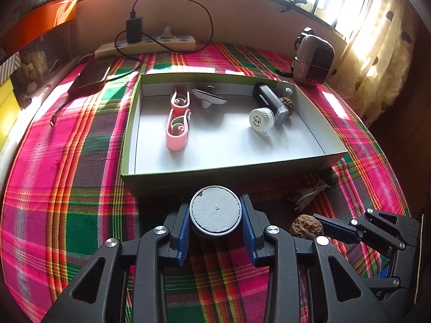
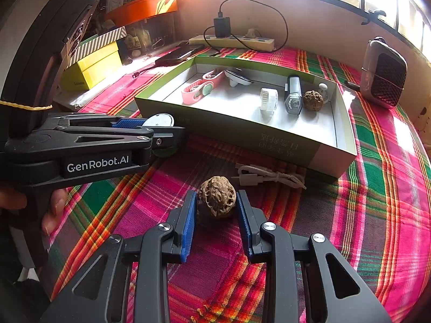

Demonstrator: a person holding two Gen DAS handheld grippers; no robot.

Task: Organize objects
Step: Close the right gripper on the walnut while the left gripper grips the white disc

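Both tongs clamped on a load just short of the box (image 2: 334, 158): left gripper (image 1: 215, 216) around a round grey-topped tin (image 1: 215, 210), right gripper (image 2: 216, 204) around a walnut (image 2: 216, 200), each low over the plaid cloth (image 2: 377, 188), box straight ahead, right tongs beside a white cable (image 2: 266, 176).

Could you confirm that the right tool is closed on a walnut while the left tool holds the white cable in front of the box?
Not quite: the left tool holds a round disc, not the cable, which lies loose beside the box. The left wrist view shows it. The right tool does grip a walnut.
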